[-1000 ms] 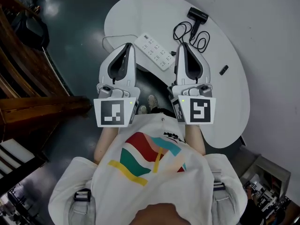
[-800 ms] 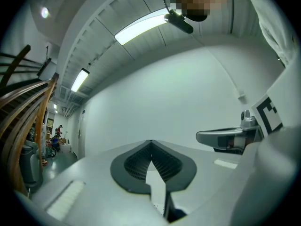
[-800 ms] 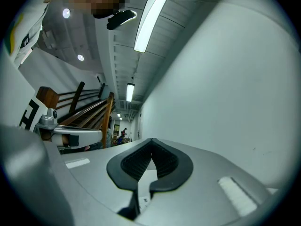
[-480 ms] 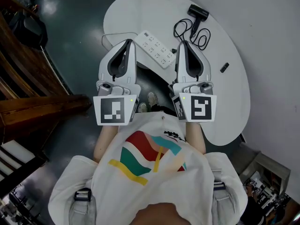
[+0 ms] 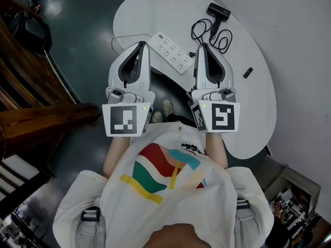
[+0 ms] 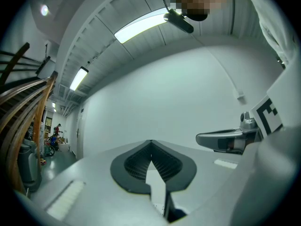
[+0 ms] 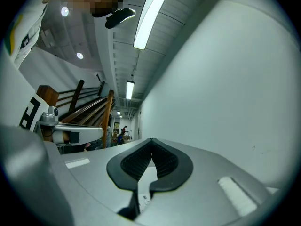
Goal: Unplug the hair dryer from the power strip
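In the head view a white power strip (image 5: 170, 52) lies on the white oval table (image 5: 155, 9). The black hair dryer (image 5: 219, 13) rests at the table's far side, and its coiled black cord (image 5: 212, 36) runs back toward the strip's right end. The plug itself is hidden behind my right gripper. Both grippers are held level, side by side above the table's near edge. My left gripper (image 5: 139, 45) (image 6: 150, 141) is shut and empty, just left of the strip. Just right of the strip, my right gripper (image 5: 204, 46) (image 7: 152, 140) is also shut and empty.
A small black object (image 5: 247, 74) lies on the table to the right. The strip's thin white cable (image 5: 121, 39) leaves over the table's left edge. A wooden staircase (image 5: 36, 112) stands at the left on the dark floor. A white wall runs along the right.
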Motion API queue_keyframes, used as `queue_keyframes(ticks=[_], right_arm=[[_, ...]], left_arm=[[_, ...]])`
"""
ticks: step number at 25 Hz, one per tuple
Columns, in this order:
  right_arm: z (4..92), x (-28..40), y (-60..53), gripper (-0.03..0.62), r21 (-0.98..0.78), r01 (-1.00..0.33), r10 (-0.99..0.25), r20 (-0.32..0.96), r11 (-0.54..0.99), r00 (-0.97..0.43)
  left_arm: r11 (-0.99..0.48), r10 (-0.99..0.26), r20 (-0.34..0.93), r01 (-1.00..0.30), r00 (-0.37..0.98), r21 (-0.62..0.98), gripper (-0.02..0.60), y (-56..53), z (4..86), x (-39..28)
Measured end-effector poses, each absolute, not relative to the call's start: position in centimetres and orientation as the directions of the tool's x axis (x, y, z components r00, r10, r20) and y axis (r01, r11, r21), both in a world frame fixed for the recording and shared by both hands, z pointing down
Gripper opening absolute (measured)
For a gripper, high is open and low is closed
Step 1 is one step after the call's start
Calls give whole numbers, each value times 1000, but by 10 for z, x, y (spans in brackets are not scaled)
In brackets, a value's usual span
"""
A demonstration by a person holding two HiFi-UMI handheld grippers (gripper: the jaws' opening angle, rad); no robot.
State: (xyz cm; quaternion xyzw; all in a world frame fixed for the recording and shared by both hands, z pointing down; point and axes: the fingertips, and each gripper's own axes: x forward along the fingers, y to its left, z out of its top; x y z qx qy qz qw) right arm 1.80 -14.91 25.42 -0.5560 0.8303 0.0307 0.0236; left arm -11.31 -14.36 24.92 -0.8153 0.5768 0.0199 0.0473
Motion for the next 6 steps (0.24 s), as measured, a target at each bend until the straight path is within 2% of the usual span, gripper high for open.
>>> queue_keyframes(ticks=[6], right_arm=[[258, 23, -151, 12, 26, -925, -922, -66, 380, -381]], left_arm=[[-333, -938, -87, -941, 336, -56, 0, -145, 251, -109]])
